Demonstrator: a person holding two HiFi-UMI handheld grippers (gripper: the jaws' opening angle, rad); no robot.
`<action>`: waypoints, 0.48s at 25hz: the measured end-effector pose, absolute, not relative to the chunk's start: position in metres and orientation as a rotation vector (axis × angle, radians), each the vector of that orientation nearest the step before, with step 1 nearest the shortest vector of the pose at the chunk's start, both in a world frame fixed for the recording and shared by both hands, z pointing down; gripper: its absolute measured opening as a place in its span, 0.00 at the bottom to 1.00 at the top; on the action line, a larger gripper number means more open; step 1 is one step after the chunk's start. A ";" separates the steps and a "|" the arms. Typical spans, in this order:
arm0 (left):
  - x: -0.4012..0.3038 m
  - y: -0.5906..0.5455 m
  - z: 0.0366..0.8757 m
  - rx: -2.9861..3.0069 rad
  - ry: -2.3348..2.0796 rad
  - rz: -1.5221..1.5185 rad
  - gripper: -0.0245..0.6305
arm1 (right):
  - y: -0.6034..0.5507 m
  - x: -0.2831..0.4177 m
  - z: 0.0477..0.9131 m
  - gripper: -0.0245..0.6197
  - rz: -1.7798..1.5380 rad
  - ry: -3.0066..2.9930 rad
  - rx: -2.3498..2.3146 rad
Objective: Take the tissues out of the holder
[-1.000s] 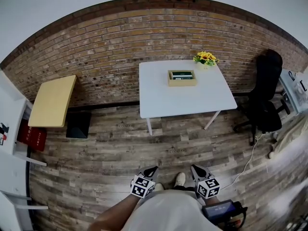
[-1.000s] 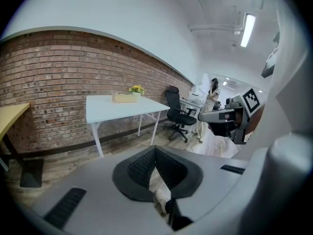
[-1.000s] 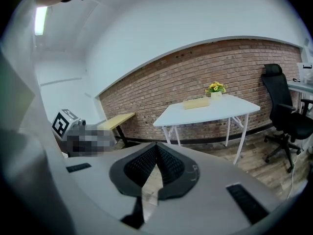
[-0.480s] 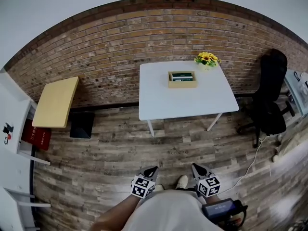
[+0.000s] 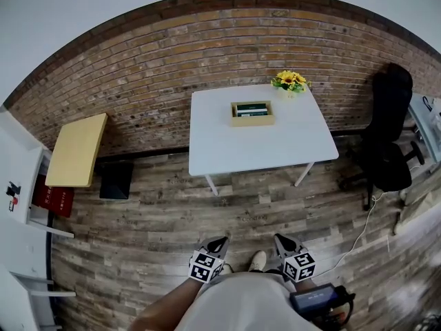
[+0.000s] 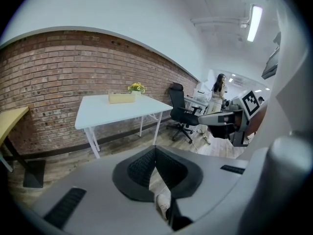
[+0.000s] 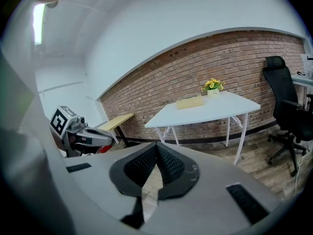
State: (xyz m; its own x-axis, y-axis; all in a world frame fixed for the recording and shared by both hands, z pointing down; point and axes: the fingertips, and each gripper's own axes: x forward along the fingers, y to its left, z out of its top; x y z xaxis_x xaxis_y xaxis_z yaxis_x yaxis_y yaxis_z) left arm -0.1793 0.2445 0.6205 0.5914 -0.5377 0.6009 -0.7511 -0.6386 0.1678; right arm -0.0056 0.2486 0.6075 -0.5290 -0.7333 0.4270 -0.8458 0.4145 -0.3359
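Both tongs are hanging at bottom centre of the head view, left gripper (image 5: 219, 241) and right gripper (image 5: 279, 239), each pinched closed on nothing. Brick wall (image 5: 172, 67) is spanning the top. White table (image 5: 262, 147) is standing upper centre, well apart from the tongs. Black chair (image 5: 387, 140) is sitting at right. Wooden holder (image 5: 252, 121) is resting on the table's far half, tissues (image 5: 252, 109) lying inside, yellow flowers (image 5: 290, 81) near it.

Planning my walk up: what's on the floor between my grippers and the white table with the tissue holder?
Head view: only bare plank floor between the left gripper, right gripper and white table bearing the holder.
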 end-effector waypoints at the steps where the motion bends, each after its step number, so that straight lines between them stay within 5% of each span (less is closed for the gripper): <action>1: -0.177 0.243 0.621 2.412 -1.037 0.723 0.05 | 0.245 -0.004 0.608 0.05 0.773 -2.460 1.388; 12: -0.150 0.208 0.622 2.419 -1.084 0.771 0.05 | 0.205 0.024 0.615 0.05 0.782 -2.505 1.341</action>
